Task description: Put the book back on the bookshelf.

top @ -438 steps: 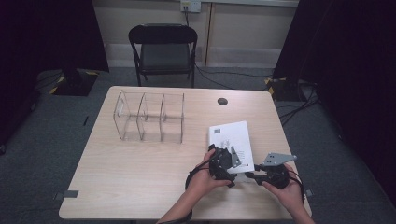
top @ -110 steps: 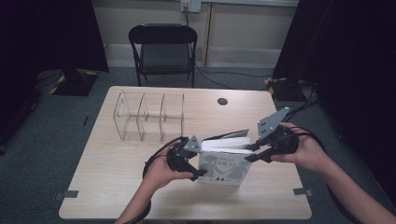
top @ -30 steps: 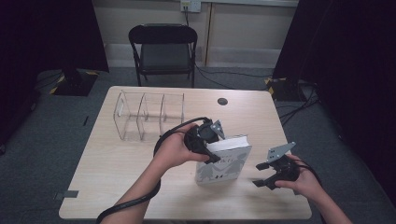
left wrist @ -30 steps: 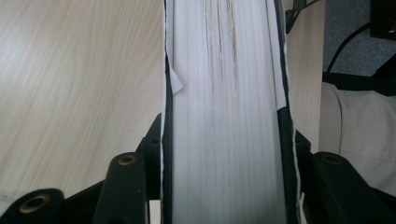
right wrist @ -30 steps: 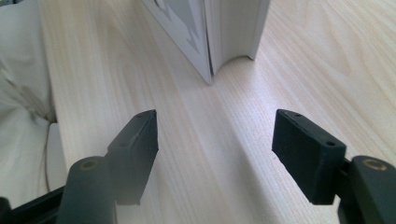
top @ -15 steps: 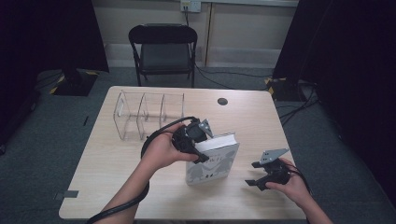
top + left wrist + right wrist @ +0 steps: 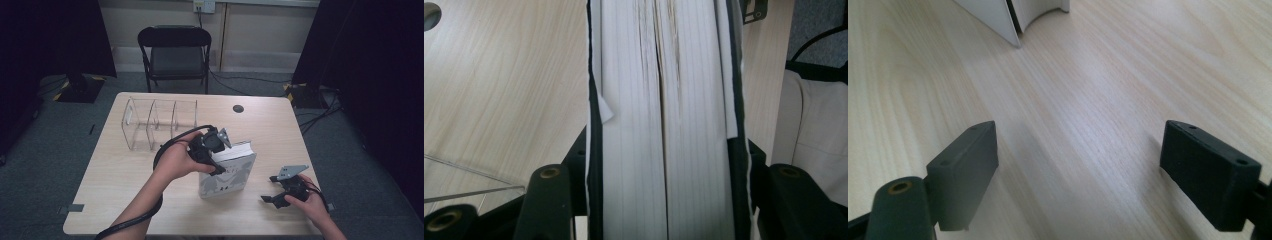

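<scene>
High view: the left gripper (image 7: 216, 150) pinches the top of the book (image 7: 227, 172), standing it upright mid-bench, though its jaws have just been easing apart. The right gripper (image 7: 274, 196), just spreading, rests empty nearby. Next, probably carry the book toward the clear rack (image 7: 160, 122).

The left gripper (image 7: 664, 200) is clasping a thick book (image 7: 664, 100) by both covers, its pale page edges running up between the black jaws over the light wooden table (image 7: 504, 85).

Clear acrylic divider rack (image 7: 160, 122) on wooden table (image 7: 115, 165); folding chair (image 7: 175, 52) behind.
</scene>
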`<control>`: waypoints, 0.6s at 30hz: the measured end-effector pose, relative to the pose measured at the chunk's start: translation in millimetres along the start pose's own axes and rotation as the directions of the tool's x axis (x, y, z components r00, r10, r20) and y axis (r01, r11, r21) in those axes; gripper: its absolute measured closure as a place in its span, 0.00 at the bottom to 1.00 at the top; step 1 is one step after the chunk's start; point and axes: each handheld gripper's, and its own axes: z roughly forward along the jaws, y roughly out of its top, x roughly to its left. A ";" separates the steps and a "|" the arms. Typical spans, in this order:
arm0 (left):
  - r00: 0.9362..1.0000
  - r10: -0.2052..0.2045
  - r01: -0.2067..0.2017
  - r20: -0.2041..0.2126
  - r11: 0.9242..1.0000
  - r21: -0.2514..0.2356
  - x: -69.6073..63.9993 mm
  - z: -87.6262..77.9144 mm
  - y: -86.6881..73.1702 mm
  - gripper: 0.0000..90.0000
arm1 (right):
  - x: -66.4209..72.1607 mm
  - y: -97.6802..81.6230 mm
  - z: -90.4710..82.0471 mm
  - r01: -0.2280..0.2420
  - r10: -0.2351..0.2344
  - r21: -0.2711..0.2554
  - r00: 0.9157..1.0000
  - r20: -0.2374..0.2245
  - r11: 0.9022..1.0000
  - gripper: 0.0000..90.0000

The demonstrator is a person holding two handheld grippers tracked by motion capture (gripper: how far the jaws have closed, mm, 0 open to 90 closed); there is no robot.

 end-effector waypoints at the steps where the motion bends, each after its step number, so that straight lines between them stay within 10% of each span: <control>1: 1.000 0.002 -0.002 -0.001 1.000 0.009 -0.5 0.6 1.2 0.51 | 0.1 -0.4 0.2 0.006 -0.006 0.004 1.000 0.006 1.000 0.17; 18: 1.000 0.003 -0.003 0.005 0.999 0.042 0.2 11.2 7.4 0.50 | 2.4 -5.5 4.1 -0.010 0.014 -0.052 0.998 0.060 0.999 0.15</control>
